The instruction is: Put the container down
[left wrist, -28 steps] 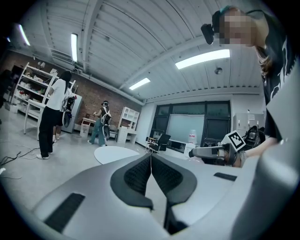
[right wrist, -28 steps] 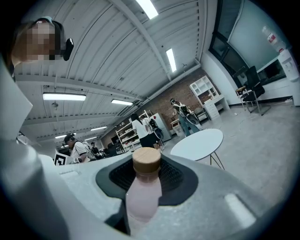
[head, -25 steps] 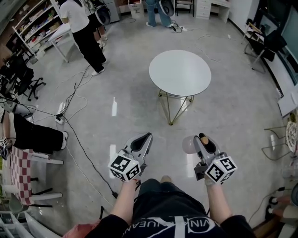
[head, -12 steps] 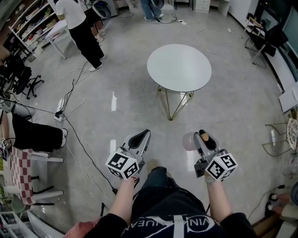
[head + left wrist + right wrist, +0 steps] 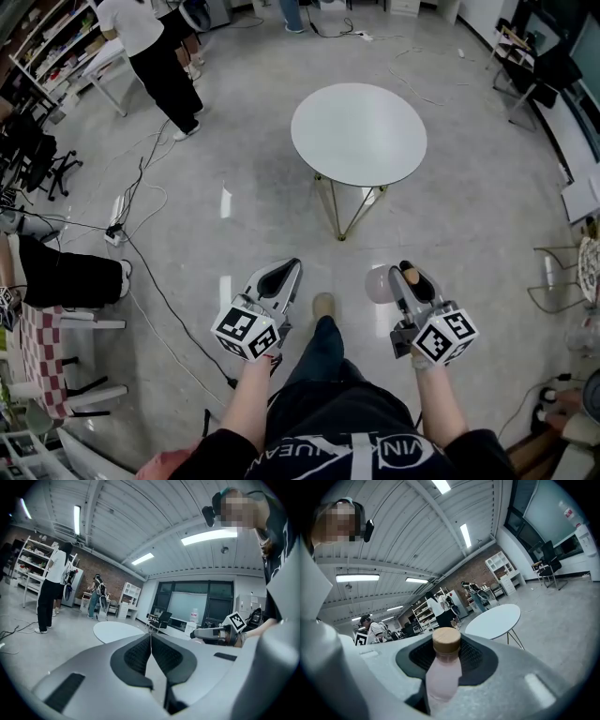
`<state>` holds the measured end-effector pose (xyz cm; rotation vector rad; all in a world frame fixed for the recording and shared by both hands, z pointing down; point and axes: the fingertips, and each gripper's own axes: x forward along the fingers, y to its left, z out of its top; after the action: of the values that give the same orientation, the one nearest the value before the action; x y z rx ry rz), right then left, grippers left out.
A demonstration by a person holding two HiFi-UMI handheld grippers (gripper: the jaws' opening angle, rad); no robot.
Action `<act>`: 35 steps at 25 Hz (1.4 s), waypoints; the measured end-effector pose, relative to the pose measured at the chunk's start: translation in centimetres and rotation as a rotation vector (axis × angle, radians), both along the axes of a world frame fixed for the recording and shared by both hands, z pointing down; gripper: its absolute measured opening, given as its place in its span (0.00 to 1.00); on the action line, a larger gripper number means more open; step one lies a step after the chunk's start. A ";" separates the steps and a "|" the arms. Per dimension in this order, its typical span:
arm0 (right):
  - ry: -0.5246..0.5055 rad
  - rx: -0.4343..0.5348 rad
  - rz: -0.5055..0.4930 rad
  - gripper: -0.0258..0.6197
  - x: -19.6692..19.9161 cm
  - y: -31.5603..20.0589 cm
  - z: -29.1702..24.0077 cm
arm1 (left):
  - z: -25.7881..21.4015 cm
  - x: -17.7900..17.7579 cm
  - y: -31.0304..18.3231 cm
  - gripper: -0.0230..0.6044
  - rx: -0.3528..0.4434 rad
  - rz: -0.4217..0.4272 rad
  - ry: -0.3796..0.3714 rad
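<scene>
– Container [image 5: 443, 672] position?
– Pale pink bottle, tan cap. It sits between the pads of the right gripper [image 5: 410, 281], cap poking up above the jaws and body hanging below them.
– Grip?
– Jaws partway closed, pressing on the bottle from both sides.
– Left gripper [image 5: 151, 637]?
– Jaws together, pads meeting, nothing held. It is level with the right gripper and apart from it.
– Ahead?
– Round white table [image 5: 358, 133] stands beyond both jaw tips, well apart from the bottle.
</scene>
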<state>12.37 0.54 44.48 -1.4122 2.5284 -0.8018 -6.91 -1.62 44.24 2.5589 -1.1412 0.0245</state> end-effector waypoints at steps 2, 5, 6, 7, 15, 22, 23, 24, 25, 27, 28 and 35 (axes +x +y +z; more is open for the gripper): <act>0.009 -0.002 0.004 0.23 0.4 -0.9 0.1 | 0.1 0.9 -1.0 0.06 -0.002 0.017 0.007; 0.014 -0.007 0.019 0.23 0.9 -2.5 0.1 | 0.6 2.0 -2.6 0.06 -0.014 0.049 0.007; 0.015 -0.008 0.023 0.23 1.1 -3.1 0.1 | 0.7 2.2 -3.2 0.06 -0.017 0.054 0.008; 0.015 -0.009 0.027 0.23 1.2 -3.7 0.0 | 0.7 2.3 -3.9 0.06 -0.019 0.057 0.009; 0.016 -0.024 0.068 0.23 3.0 -8.6 -0.3 | 0.0 4.3 -10.1 0.06 -0.026 0.097 0.013; 0.019 -0.039 0.113 0.23 4.2 -12.8 0.0 | 0.1 5.9 -15.0 0.06 -0.035 0.150 0.013; 0.017 -0.039 0.120 0.23 4.2 -13.5 0.0 | 0.2 5.9 -15.7 0.06 -0.036 0.154 0.013; 0.015 -0.040 0.126 0.23 4.2 -14.2 0.1 | 0.3 5.8 -16.5 0.06 -0.037 0.158 0.012; 0.013 -0.042 0.131 0.23 4.2 -14.8 0.1 | 0.3 5.8 -17.3 0.06 -0.039 0.160 0.012; 0.013 -0.045 0.139 0.23 4.1 -16.2 0.1 | 0.3 5.6 -18.8 0.06 -0.040 0.165 0.013; 0.013 -0.046 0.142 0.23 4.0 -16.9 0.2 | 0.3 5.5 -19.6 0.06 -0.040 0.168 0.014; 0.019 -0.039 0.154 0.23 3.9 -20.5 0.3 | 1.2 6.2 -23.8 0.06 -0.040 0.197 0.031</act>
<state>16.23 -19.94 44.76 -1.6104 2.3935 -0.8180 -0.72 -25.45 45.45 2.6159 -0.8653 0.0540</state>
